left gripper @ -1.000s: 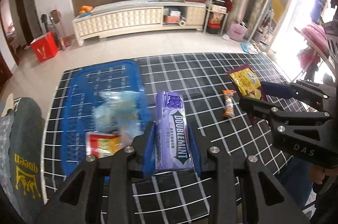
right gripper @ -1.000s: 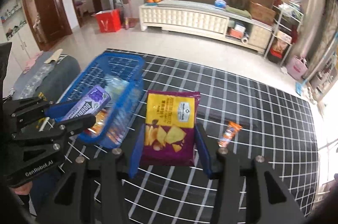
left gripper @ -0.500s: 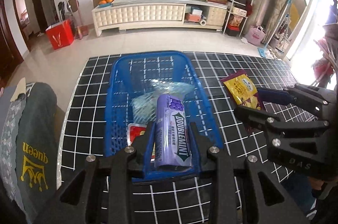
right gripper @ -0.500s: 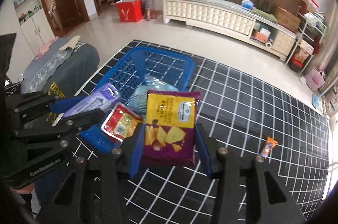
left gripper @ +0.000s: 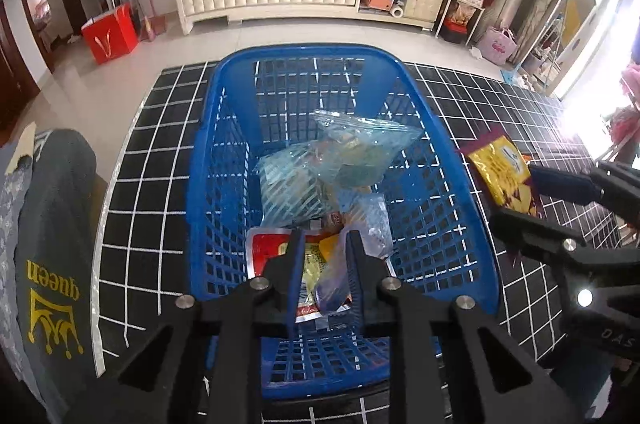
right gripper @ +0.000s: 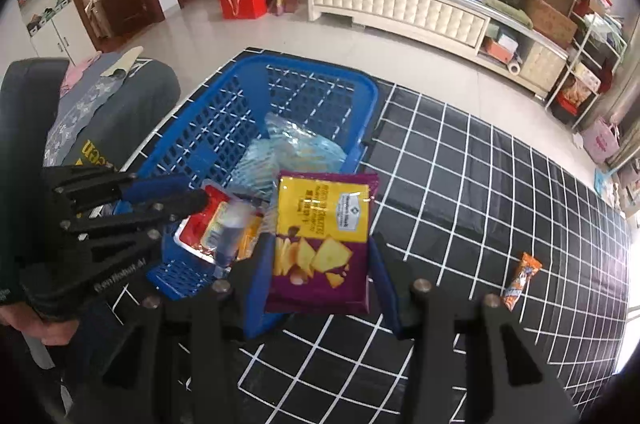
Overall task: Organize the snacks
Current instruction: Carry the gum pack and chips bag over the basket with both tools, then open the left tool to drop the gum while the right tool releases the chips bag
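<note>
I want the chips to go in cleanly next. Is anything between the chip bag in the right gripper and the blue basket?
Nothing visible blocks it. The chip bag, held in the right gripper, hangs by the blue basket near its right rim. The left gripper sits low over the basket's near end, so drop toward the far end.

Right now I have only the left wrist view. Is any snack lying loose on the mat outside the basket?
Observer: Yes. The right wrist view shows an orange snack bar lying on the mat, well right of the basket.
Operator: How is the chip bag held?
Observer: The right gripper clamps the chip bag by its lower end, with the printed front facing that camera.
</note>
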`<state>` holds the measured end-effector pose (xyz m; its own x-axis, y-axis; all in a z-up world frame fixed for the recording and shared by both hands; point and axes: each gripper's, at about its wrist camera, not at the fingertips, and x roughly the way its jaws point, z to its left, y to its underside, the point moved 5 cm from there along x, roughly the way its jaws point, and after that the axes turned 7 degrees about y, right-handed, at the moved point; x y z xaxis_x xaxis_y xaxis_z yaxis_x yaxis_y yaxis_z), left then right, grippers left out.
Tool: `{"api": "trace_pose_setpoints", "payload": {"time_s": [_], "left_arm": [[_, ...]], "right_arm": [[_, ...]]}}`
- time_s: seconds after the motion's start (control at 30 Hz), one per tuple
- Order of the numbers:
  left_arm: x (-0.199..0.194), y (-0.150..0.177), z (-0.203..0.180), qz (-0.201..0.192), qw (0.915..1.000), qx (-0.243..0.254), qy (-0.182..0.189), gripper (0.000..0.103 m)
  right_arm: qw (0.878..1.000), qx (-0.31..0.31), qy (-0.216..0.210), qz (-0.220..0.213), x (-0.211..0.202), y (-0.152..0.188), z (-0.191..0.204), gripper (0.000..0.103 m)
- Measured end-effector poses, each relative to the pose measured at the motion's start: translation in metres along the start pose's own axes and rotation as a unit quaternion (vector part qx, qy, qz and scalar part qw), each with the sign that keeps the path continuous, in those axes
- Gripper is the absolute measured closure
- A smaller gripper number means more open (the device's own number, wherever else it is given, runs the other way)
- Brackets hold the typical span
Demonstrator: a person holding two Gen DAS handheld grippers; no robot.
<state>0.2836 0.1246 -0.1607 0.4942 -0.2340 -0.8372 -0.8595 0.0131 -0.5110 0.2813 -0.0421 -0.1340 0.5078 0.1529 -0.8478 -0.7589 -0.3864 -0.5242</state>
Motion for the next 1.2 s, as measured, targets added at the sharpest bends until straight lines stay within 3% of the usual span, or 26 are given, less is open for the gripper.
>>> {"api": "trace_pose_setpoints", "payload": {"time_s": [0.2, 0.67, 1.2], "left_arm": [[-0.014, 0.004, 0.004, -0.008, 0.9999, -0.01, -0.005, 0.079], [-0.072, 0.017, 0.012, -0.054, 0.9979, 0.004, -0.036, 0.05], [-0.077, 0.032, 0.068, -0.059, 0.9957, -0.042, -0.057, 0.047]], "right_arm": [[1.0, -0.003, -0.001, -0.005, -0.009, 0.001, 0.005, 0.051], [0.999, -0.035, -0.012, -0.023, -0.023, -0.01, 0.047, 0.051], [0.998, -0.044, -0.021, 0.027, 0.032, -0.019, 0.08, 0.051]]}}
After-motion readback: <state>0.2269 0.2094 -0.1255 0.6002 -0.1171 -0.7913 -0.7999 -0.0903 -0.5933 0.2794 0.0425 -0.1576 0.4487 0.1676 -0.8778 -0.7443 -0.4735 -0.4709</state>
